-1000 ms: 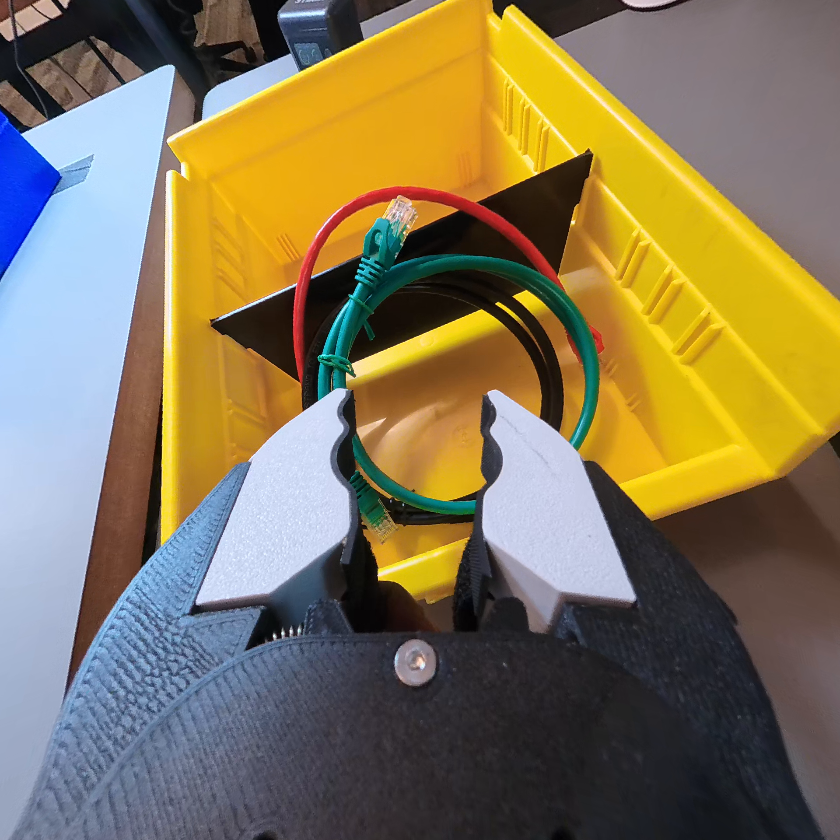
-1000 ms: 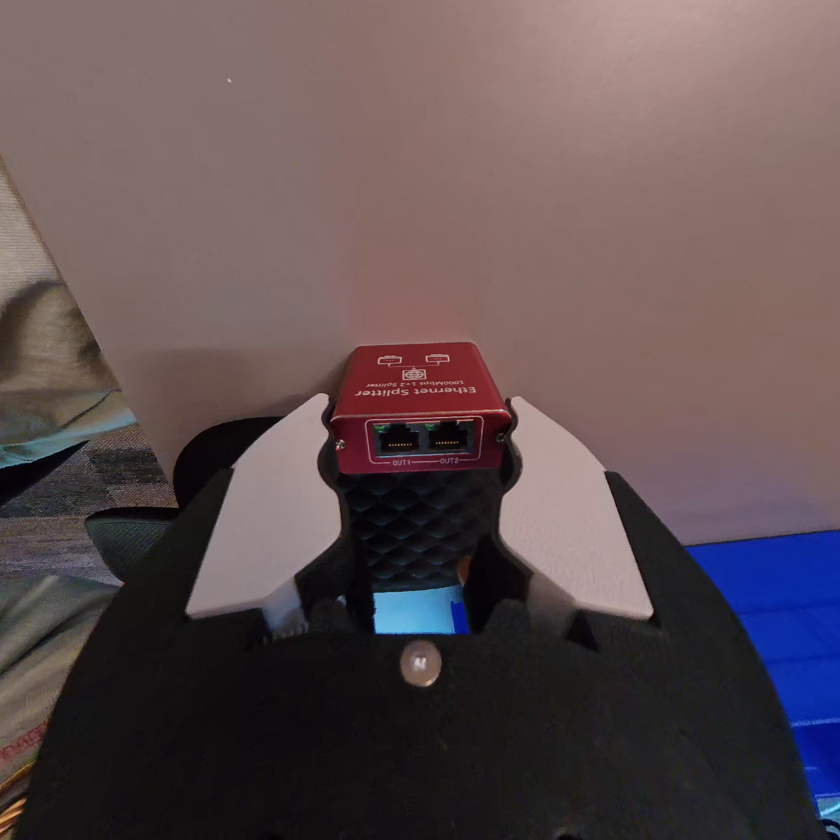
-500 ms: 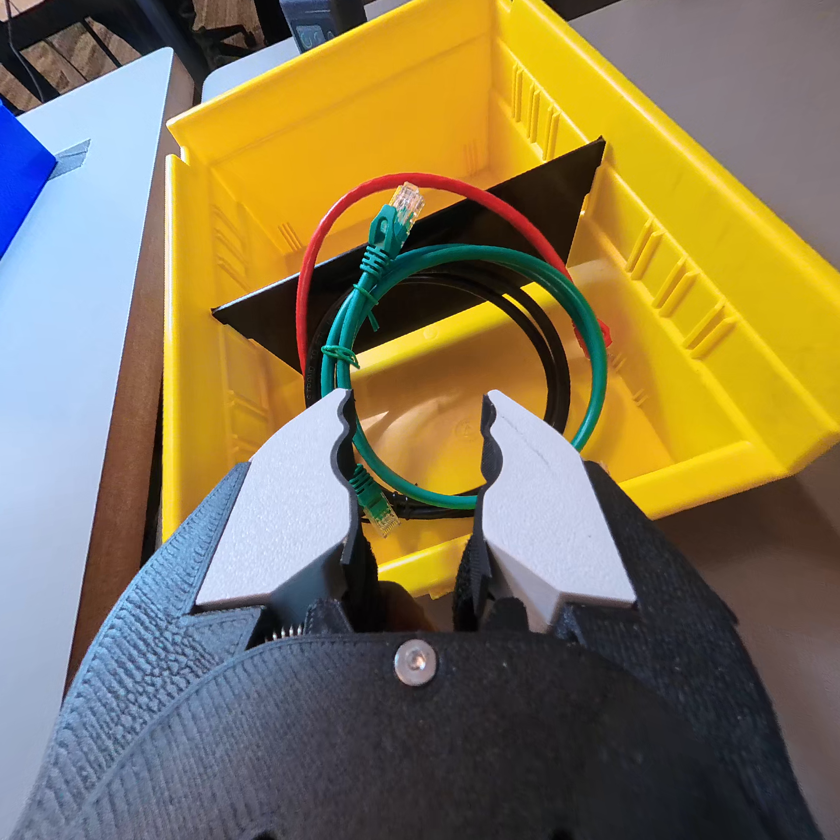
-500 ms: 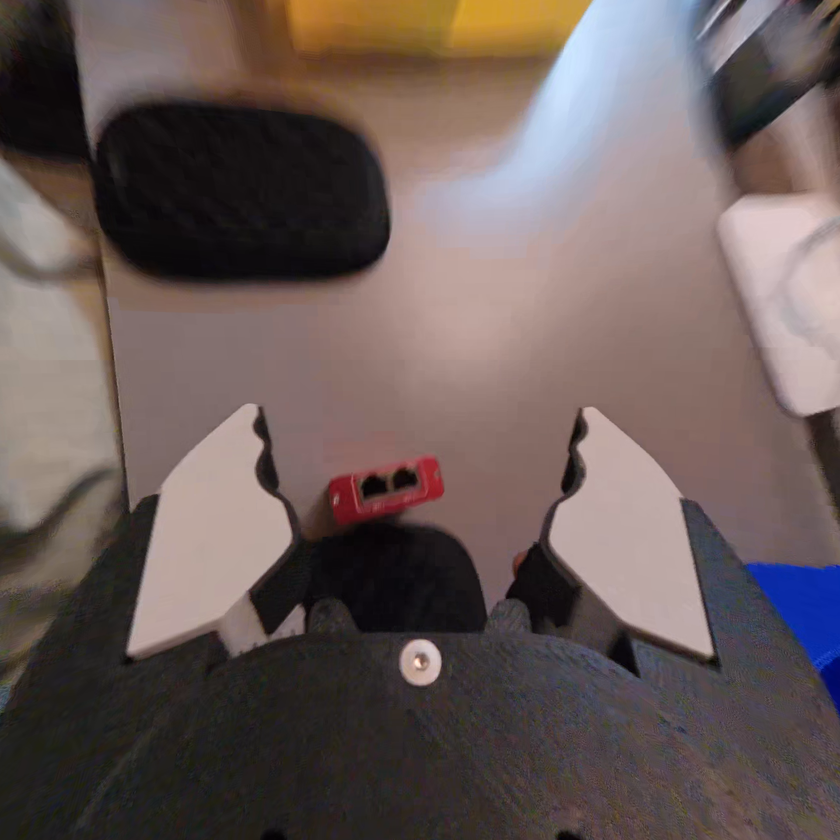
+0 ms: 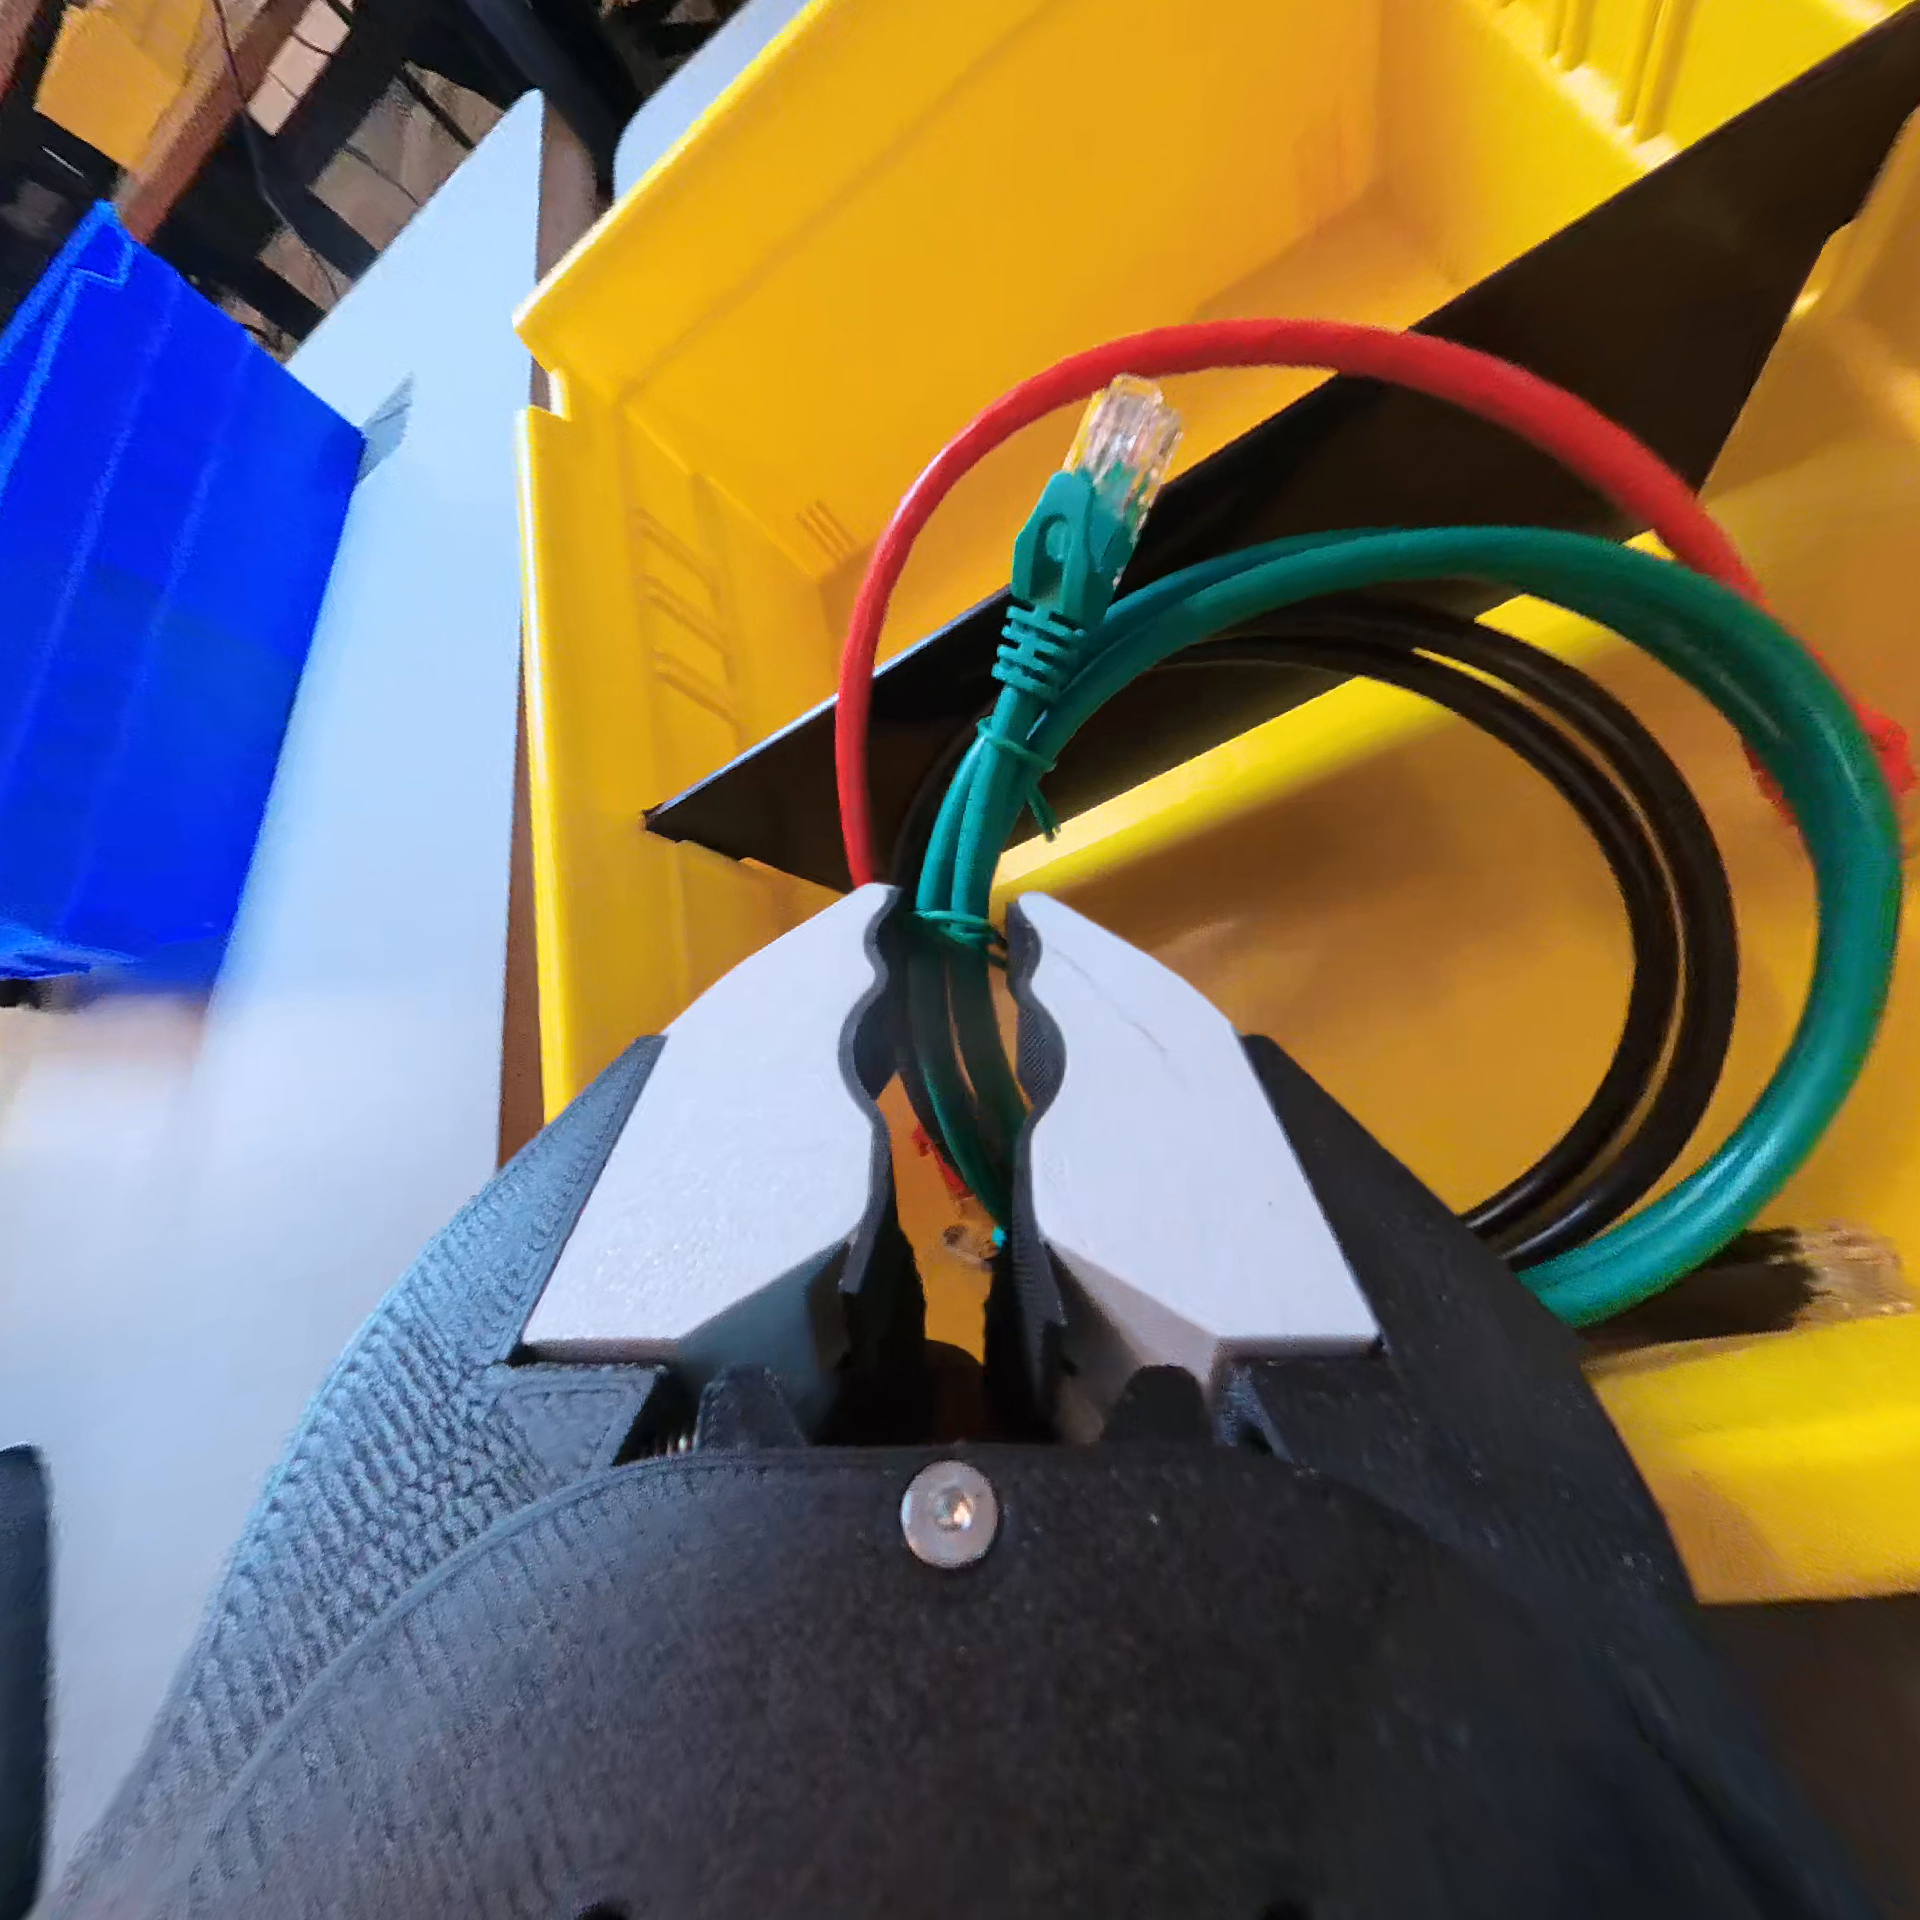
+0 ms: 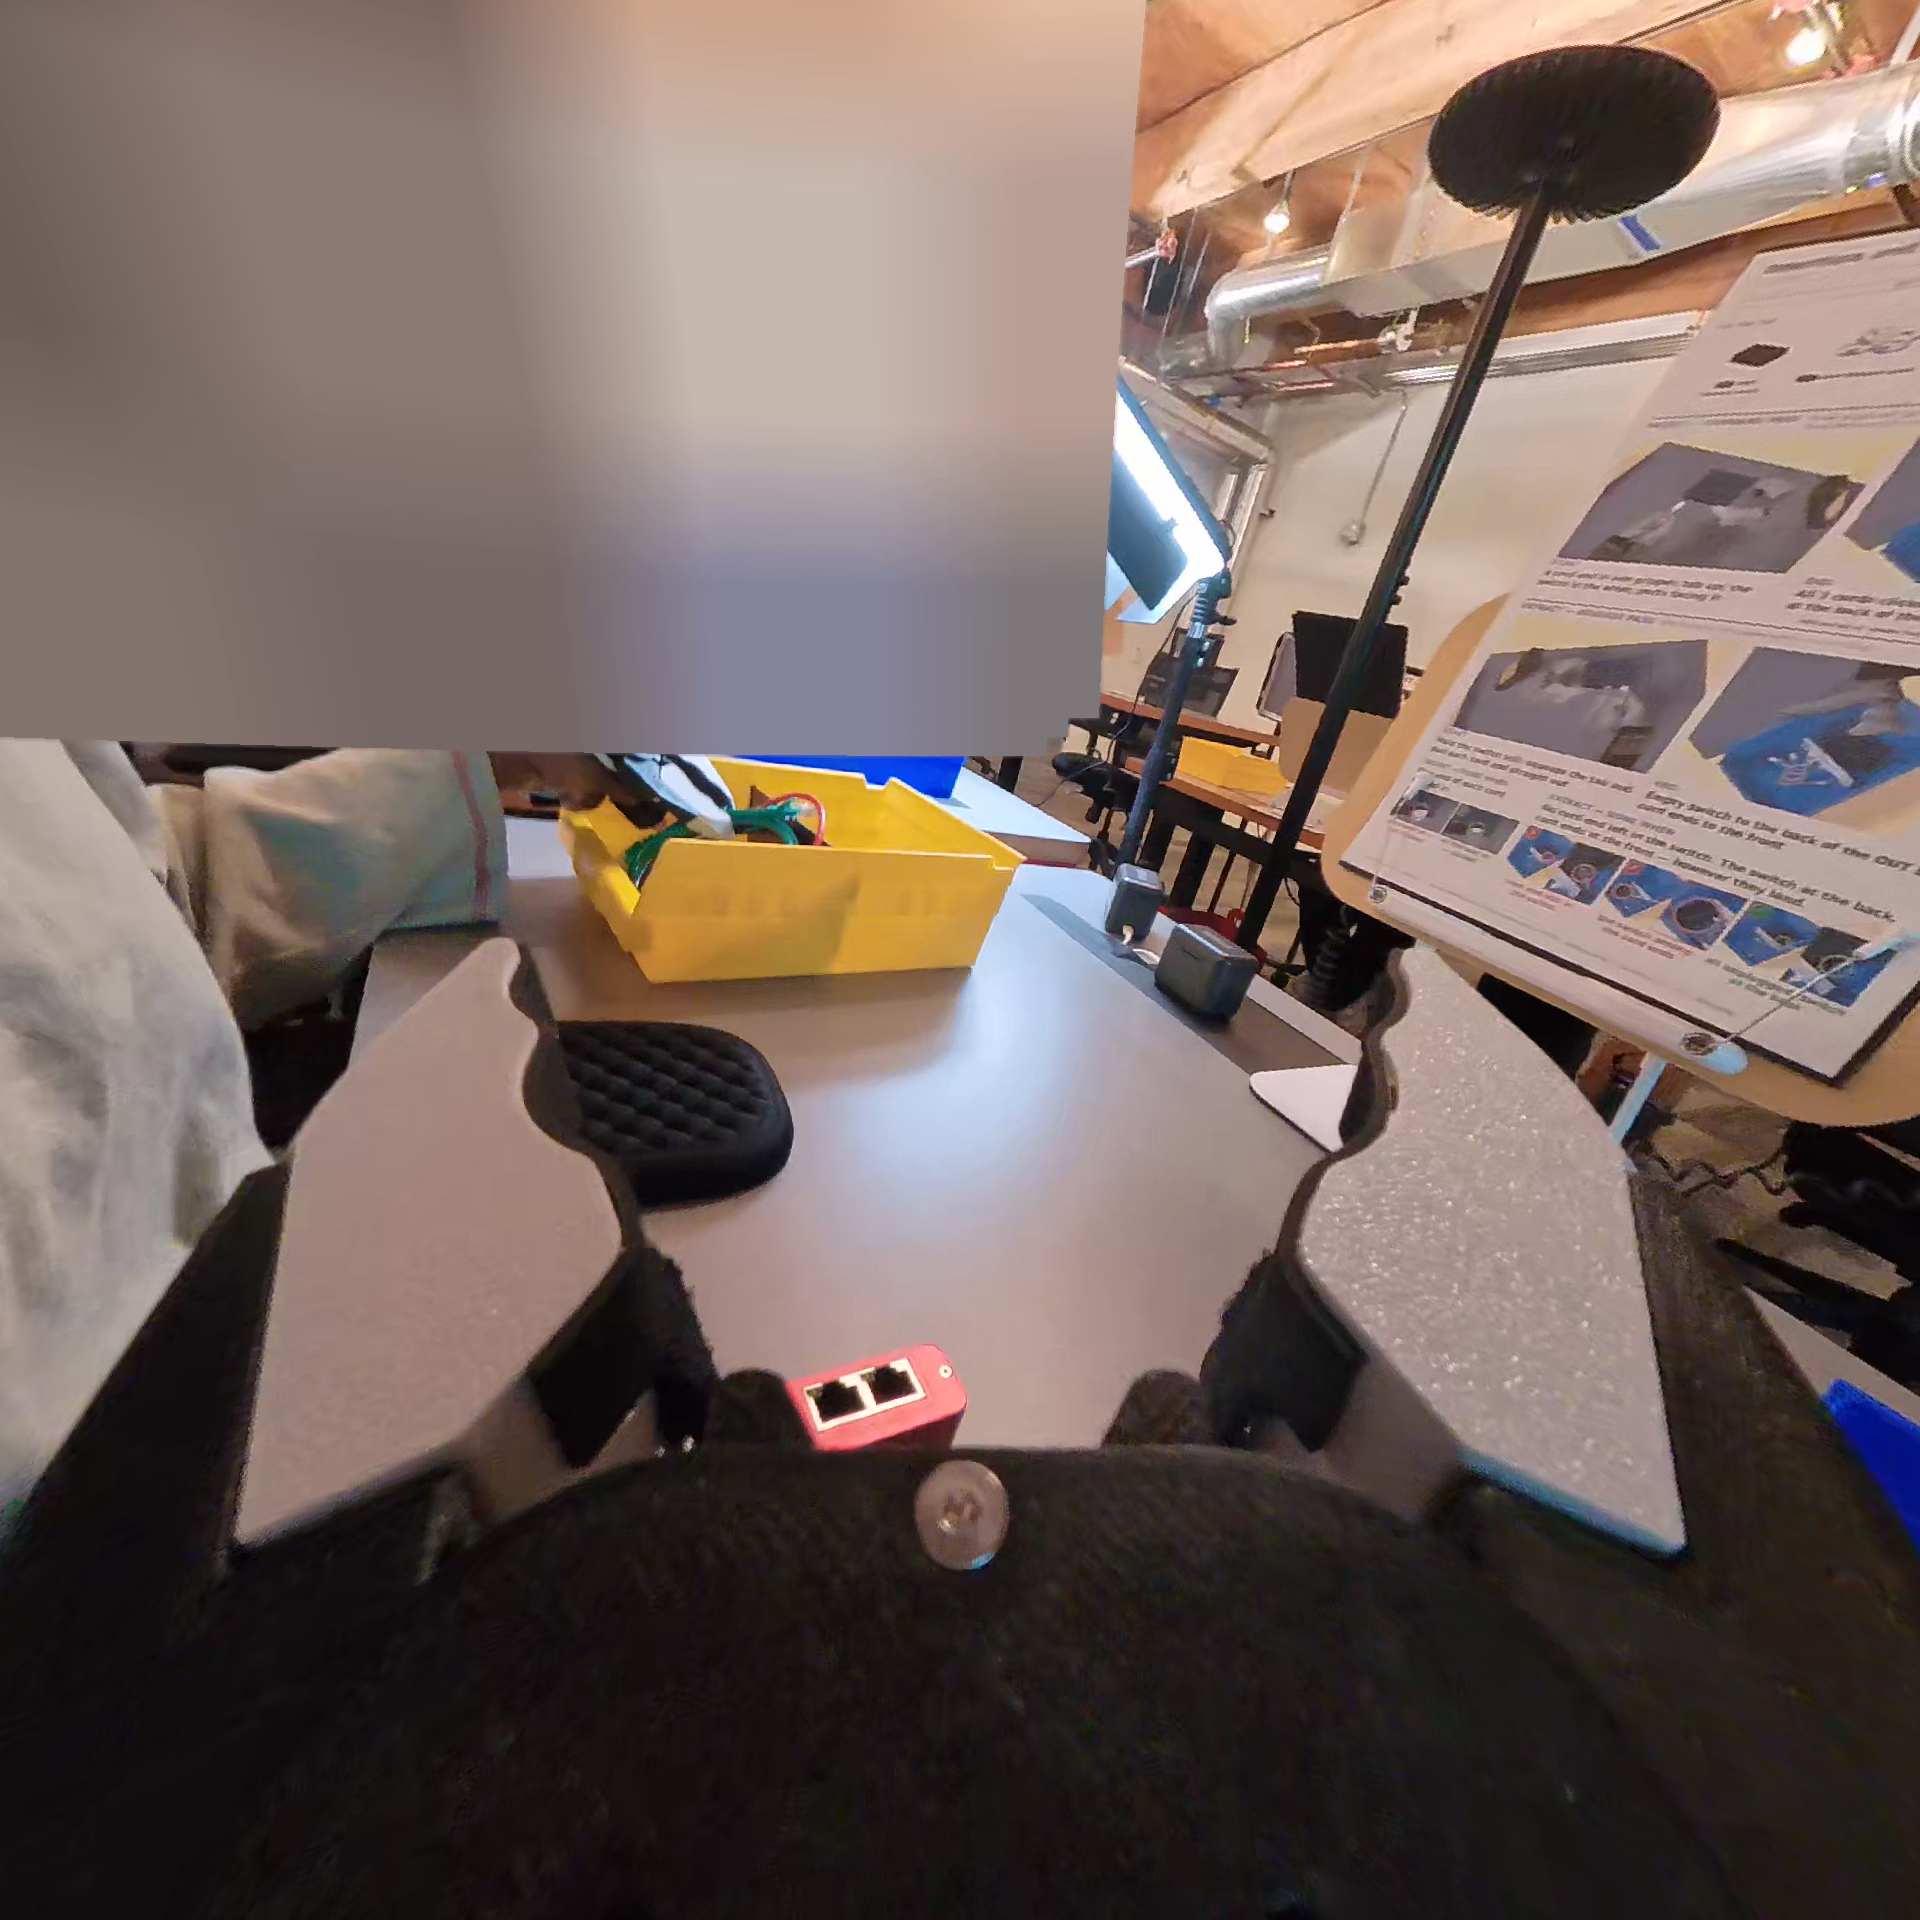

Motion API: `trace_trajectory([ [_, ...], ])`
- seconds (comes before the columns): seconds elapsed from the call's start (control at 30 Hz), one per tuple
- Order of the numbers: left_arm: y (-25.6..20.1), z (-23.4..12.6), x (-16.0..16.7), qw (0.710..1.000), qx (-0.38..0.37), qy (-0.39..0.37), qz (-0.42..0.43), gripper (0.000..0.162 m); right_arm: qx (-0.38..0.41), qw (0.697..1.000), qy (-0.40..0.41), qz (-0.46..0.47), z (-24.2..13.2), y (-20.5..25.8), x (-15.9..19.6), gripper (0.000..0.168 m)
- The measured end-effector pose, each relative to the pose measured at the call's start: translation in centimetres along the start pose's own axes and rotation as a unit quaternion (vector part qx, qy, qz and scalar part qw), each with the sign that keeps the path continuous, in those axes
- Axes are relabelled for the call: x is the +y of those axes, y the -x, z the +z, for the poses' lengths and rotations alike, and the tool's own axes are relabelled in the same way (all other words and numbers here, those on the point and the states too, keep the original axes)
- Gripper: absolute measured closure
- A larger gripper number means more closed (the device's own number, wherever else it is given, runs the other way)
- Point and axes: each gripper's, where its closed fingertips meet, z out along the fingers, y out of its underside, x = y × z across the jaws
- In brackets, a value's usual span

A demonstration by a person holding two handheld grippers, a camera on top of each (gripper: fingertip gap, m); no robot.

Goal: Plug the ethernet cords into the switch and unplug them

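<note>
In the left wrist view my left gripper (image 5: pixel 951 925) is shut on the coiled green ethernet cord (image 5: pixel 1704 665), gripping the tied bundle at the coil's left side. Its clear plug (image 5: pixel 1127 436) points up. A red cord (image 5: pixel 1226 348) and a black cord (image 5: pixel 1673 831) lie coiled with it inside the yellow bin (image 5: pixel 935 229), against a black divider (image 5: pixel 1558 343). In the right wrist view my right gripper (image 6: pixel 940 1003) is wide open and empty. The red switch (image 6: pixel 878 1397) lies on the grey table just below it, two ports facing the camera. The yellow bin (image 6: pixel 810 914) is far back.
A black rubbery pad (image 6: pixel 675 1101) lies on the grey table (image 6: pixel 1018 1091) left of centre. Two small grey chargers (image 6: pixel 1205 971) sit at the table's right edge. An instruction sheet on a board (image 6: pixel 1683 748) stands at right. A blue bin (image 5: pixel 135 623) stands left of the yellow bin. A person's sleeve (image 6: pixel 312 862) reaches toward the yellow bin. One gripper's finger ends stand about 55 centimetres off the other's.
My left gripper moved into the bin and shut on the green cord's bundle. My right gripper let go of the red switch, opened wide and drew back and up.
</note>
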Motion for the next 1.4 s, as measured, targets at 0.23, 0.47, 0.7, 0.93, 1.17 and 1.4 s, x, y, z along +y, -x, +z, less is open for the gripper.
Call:
trace_trajectory([
  [0.23, 1.7, -4.8, -3.3, 0.998, -0.030, -0.041, 0.034, 0.146, 0.010, 0.999, 0.030, 0.014, 0.5, 0.0, 0.9, 0.023],
  [0.47, 3.5, -11.3, -8.8, 0.986, -0.071, -0.142, 0.054, 0.147, 0.016, 0.999, 0.036, 0.001, 0.5, 0.1, 1.2, 0.025],
  [0.7, -1.8, -16.6, -13.5, 0.959, 0.049, -0.273, 0.055, 0.146, -0.010, 0.997, 0.036, -0.075, 2.4, 2.1, 1.3, 0.048],
  [0.93, -14.1, -20.2, -15.2, 0.901, 0.266, -0.327, 0.105, 0.146, -0.082, 0.980, 0.018, -0.180, 6.5, 7.5, 1.3, 0.106],
  [1.17, -22.5, -21.2, -14.5, 0.857, 0.374, -0.321, 0.151, 0.146, -0.126, 0.965, 0.043, -0.226, 10.9, 10.3, 2.5, 0.118],
  [1.4, -24.9, -21.4, -14.0, 0.836, 0.422, -0.315, 0.155, 0.146, -0.151, 0.958, 0.055, -0.239, 11.8, 10.9, 3.5, 0.145],
])
